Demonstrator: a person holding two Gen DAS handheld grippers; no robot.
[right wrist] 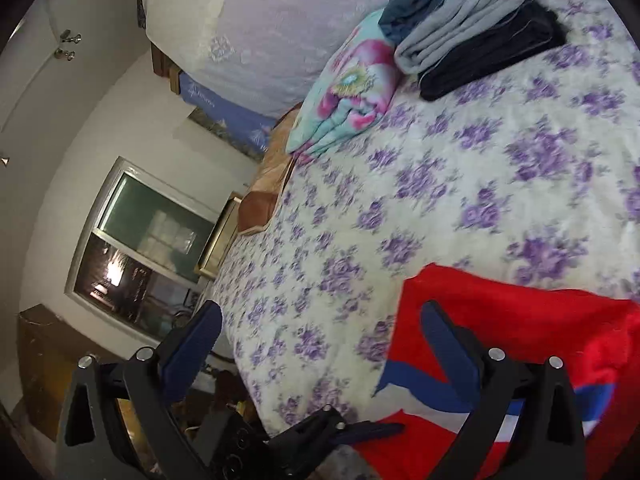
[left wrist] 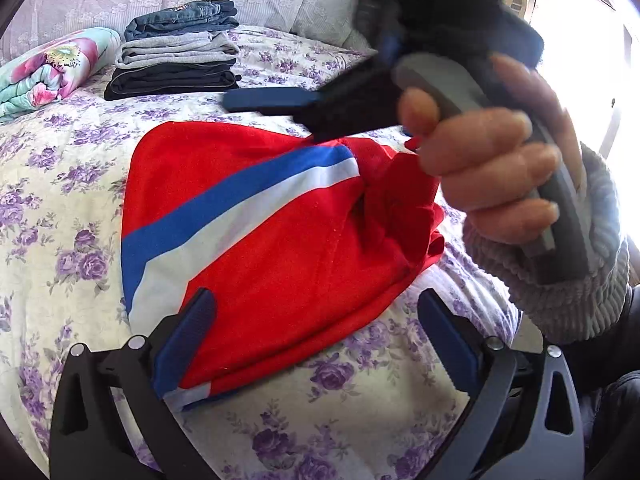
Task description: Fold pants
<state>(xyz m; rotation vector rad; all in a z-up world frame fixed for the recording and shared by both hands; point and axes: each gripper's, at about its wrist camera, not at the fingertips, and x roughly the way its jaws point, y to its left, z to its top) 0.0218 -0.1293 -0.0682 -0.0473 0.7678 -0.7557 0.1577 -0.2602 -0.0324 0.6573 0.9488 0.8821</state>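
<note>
Pants [left wrist: 260, 220] lie beneath open left gripper [left wrist: 316, 344].

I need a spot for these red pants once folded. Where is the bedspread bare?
A wide bare stretch of bedspread lies between the red pants and the stack of folded pants. It is crowded at the far edge, where the floral blanket sits beside that stack.

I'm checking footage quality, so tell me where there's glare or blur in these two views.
Left wrist view: the window is blown out white, and the hand looks soft. Right wrist view: motion blur smears the floral bedspread and red pants.
</note>
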